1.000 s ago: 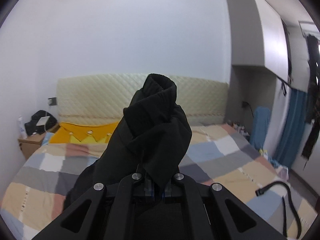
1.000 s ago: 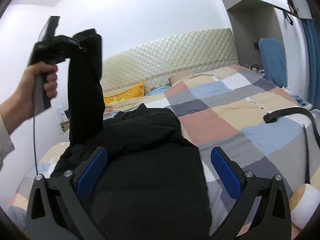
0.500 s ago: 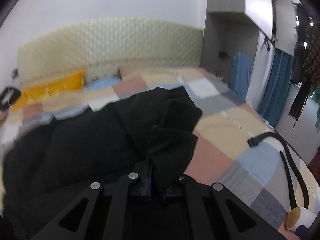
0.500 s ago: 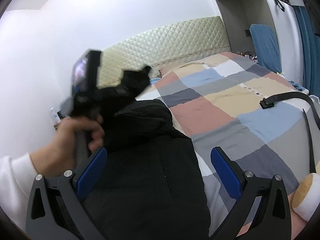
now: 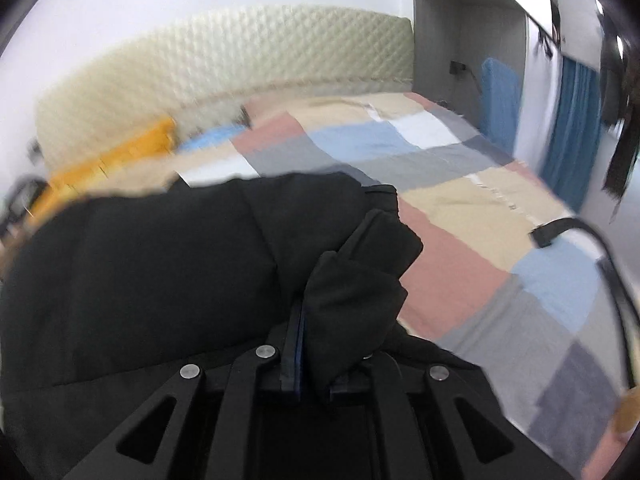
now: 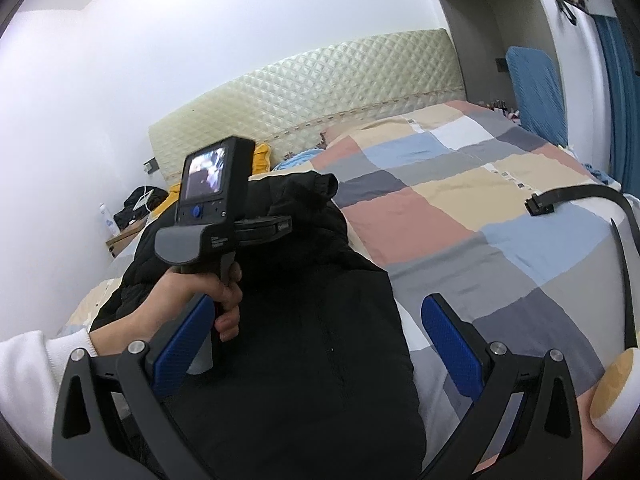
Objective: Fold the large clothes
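Observation:
A large black padded jacket (image 6: pixel 312 340) lies on the checked bedspread (image 6: pixel 480 208); it also fills the left of the left wrist view (image 5: pixel 140 280). My left gripper (image 5: pixel 320 344) is shut on a bunched black sleeve end (image 5: pixel 360 280) and holds it low over the jacket's body. In the right wrist view the left gripper's handle (image 6: pixel 212 216) is held in a hand above the jacket. My right gripper (image 6: pixel 316 340) is open and empty, its blue pads (image 6: pixel 452 344) either side of the jacket's lower part.
A black strap (image 6: pixel 580 196) lies on the bed's right side. A yellow pillow (image 5: pixel 120 152) and cream quilted headboard (image 6: pixel 320 88) are at the back. A bedside table (image 6: pixel 124 236) with a bottle stands left. Blue fabric and curtain (image 5: pixel 576 128) hang at right.
My left gripper has swung down from head height, carrying the sleeve across onto the jacket's body. The right gripper has stayed open over the jacket, shifting only slightly.

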A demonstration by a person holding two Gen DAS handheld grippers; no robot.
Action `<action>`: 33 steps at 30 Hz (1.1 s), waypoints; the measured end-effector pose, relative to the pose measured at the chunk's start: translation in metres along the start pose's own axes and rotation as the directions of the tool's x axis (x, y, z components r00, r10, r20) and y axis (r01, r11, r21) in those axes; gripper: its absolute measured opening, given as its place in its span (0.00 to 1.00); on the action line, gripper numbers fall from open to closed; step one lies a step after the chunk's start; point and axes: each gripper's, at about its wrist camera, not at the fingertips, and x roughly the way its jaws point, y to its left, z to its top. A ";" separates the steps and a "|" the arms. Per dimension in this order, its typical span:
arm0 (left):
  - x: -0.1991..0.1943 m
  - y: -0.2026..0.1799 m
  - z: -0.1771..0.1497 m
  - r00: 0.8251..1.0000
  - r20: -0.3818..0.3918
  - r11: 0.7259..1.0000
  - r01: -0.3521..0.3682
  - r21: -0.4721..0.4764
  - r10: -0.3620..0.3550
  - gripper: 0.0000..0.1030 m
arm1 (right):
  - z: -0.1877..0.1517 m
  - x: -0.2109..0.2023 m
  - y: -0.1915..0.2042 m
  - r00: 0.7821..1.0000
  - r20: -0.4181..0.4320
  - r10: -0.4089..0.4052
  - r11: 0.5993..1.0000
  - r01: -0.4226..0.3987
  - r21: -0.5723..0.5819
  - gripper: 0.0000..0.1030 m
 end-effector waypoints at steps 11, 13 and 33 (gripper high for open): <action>-0.079 0.016 0.002 0.992 0.095 0.997 -0.078 -0.002 0.078 0.59 | 0.001 -0.006 -0.001 0.999 0.042 -0.016 1.000 0.016 0.001 1.00; -0.098 0.031 -0.006 0.994 0.097 0.998 -0.049 -0.030 0.051 0.59 | 0.002 -0.009 0.003 0.998 0.062 -0.017 1.000 0.019 -0.017 1.00; -0.270 0.161 -0.110 0.970 0.169 0.953 -0.123 -0.279 0.174 0.59 | 0.002 -0.018 0.058 0.995 0.038 0.090 0.985 -0.083 -0.152 1.00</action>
